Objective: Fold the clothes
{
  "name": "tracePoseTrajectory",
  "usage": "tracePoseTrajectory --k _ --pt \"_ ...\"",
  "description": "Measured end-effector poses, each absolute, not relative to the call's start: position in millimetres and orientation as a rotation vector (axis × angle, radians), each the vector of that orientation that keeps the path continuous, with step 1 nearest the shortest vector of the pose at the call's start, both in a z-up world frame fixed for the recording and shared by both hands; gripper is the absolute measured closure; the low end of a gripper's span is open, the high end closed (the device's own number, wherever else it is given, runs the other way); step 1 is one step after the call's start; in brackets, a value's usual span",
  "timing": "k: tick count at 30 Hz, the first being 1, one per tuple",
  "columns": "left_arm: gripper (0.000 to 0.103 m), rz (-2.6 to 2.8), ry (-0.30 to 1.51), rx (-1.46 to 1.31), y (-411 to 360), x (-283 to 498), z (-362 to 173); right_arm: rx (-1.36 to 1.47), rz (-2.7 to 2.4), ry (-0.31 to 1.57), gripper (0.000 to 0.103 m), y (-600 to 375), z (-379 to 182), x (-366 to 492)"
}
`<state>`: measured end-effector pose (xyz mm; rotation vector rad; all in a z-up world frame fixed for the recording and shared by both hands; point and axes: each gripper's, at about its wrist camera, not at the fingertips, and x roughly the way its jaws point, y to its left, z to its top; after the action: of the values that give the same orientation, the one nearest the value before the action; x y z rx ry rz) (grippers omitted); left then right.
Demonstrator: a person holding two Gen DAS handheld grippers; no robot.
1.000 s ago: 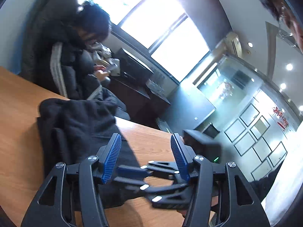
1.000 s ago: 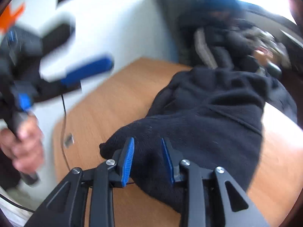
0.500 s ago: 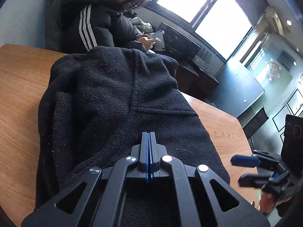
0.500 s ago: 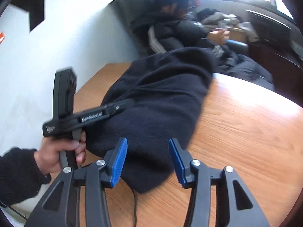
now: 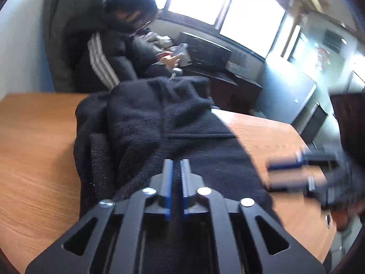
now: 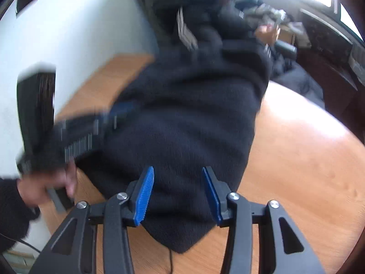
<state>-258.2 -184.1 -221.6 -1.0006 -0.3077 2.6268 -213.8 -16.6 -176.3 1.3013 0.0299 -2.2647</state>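
A black fleece garment (image 5: 159, 123) lies folded lengthwise on the wooden table (image 5: 34, 150); it also fills the right wrist view (image 6: 189, 118). My left gripper (image 5: 176, 166) sits over the garment's near end, its blue pads nearly together with a narrow gap and no cloth between them. My right gripper (image 6: 178, 182) is open, its fingers astride the garment's near corner, above the cloth. The right gripper shows blurred at the right of the left wrist view (image 5: 303, 171); the left gripper shows blurred in the right wrist view (image 6: 91, 132).
A person in a dark striped jacket (image 5: 107, 52) sits behind the table's far edge, looking at a phone. A white wall (image 6: 79, 34) runs along the table's left side. A thin cable (image 6: 170, 260) lies by the near edge. Bare wood (image 6: 296, 159) lies right of the garment.
My left gripper's pads have parted slightly from fully shut and it pulled back toward the garment's near end. My right gripper moved over the garment's near corner, still open.
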Motion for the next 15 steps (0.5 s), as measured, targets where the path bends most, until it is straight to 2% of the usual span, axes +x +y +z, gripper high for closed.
tracePoseTrajectory --k 1,2,3,4,5,7,12,15 --pt "0.066 2.636 -0.341 -0.949 -185.3 -253.0 -213.9 1.212 -2.308 0.036 0.055 -15.9 -154.9 -221.4" --pt "0.053 2.644 -0.371 -0.907 -186.3 -248.9 -207.9 1.161 -2.325 0.058 0.051 -18.6 -142.9 -231.2" --pt "0.053 2.652 -0.379 -0.919 -187.0 -250.9 -211.8 1.115 -2.339 0.081 0.045 -21.6 -131.9 -241.3" --pt "0.053 2.663 -0.387 -0.939 -187.9 -253.5 -217.0 1.11 -2.314 0.098 0.036 -27.5 -128.3 -253.4" --pt "0.057 2.68 -0.403 -1.002 -190.7 -258.7 -230.4 1.136 -2.261 0.127 0.034 -36.8 -131.4 -268.5" --pt "0.069 2.69 -0.508 -1.074 -205.1 -267.9 -263.9 1.176 -2.18 0.194 0.034 -56.0 -137.6 -293.2" --pt "0.069 2.766 -0.428 -0.947 -199.7 -251.7 -274.9 1.428 -1.999 0.333 0.033 -133.4 -181.6 -365.9" --pt "0.069 2.806 -0.44 -0.926 -194.2 -248.2 -274.2 1.478 -1.983 0.406 0.031 -167.7 -199.6 -374.6"
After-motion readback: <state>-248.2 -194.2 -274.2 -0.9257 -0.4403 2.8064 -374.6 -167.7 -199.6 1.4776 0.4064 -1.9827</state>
